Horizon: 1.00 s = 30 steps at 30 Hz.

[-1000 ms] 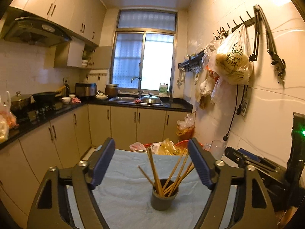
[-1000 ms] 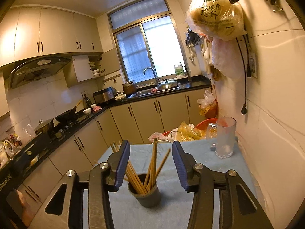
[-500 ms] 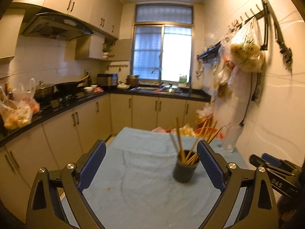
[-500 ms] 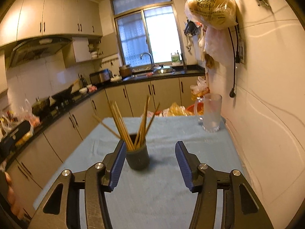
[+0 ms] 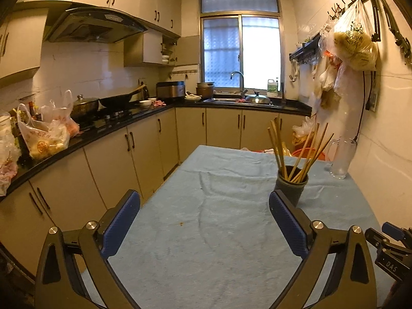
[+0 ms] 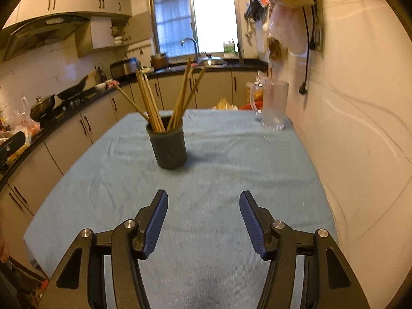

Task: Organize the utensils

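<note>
One dark cup (image 6: 168, 145) of roughly ten wooden chopsticks (image 6: 152, 103) stands upright at centre frame on the blue cloth (image 6: 206, 180); one glass mug (image 6: 274, 105) sits upper right. Both grippers, left gripper (image 5: 204, 221) and right gripper (image 6: 203, 221), have just been opening, empty.

A desk (image 5: 231, 231) under a blue cloth (image 6: 206, 180) carries a clear glass mug (image 6: 274, 105) at its far right corner, by the wall. A black counter (image 5: 103, 126) bears a lidded pot (image 5: 85, 104), a wok (image 5: 116, 100) and plastic bags (image 5: 43, 136). A bagged item (image 5: 356, 49) hangs from wall hooks.
</note>
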Each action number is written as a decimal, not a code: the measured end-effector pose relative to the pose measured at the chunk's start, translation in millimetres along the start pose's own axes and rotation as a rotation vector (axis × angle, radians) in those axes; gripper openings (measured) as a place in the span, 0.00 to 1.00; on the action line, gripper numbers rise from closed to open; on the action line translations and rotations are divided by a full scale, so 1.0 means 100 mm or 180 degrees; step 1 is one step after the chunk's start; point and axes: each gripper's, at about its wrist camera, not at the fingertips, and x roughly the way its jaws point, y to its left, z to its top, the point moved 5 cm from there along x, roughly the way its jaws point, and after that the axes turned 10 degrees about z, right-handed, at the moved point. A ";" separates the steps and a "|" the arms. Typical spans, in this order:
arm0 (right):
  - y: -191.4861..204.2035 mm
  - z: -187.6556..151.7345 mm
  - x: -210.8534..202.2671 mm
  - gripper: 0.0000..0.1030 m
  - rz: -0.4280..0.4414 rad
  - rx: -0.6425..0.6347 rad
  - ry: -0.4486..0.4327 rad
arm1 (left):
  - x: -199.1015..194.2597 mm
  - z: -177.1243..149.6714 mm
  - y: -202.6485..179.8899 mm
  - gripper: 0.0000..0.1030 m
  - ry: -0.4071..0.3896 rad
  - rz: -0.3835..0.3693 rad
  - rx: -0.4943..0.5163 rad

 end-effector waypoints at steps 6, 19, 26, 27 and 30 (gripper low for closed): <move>0.04 -0.14 0.05 0.62 -0.0056 0.0042 0.0102 | -0.09 -0.08 0.07 1.00 -0.0180 0.0060 -0.0051; 0.20 -0.27 0.25 0.67 -0.0268 0.0022 0.0299 | 0.12 -0.39 0.07 1.00 0.0064 -0.0050 0.0021; 0.26 -0.36 0.39 0.68 -0.0293 0.0083 0.0460 | 0.33 -0.63 0.06 1.00 0.0433 -0.0058 0.0140; 0.28 -0.38 0.41 0.68 -0.0291 0.0075 0.0480 | 0.37 -0.67 0.05 1.00 0.0496 -0.0048 0.0176; 0.31 -0.42 0.45 0.68 -0.0291 0.0037 0.0533 | 0.46 -0.79 0.03 1.00 0.0656 -0.0060 0.0239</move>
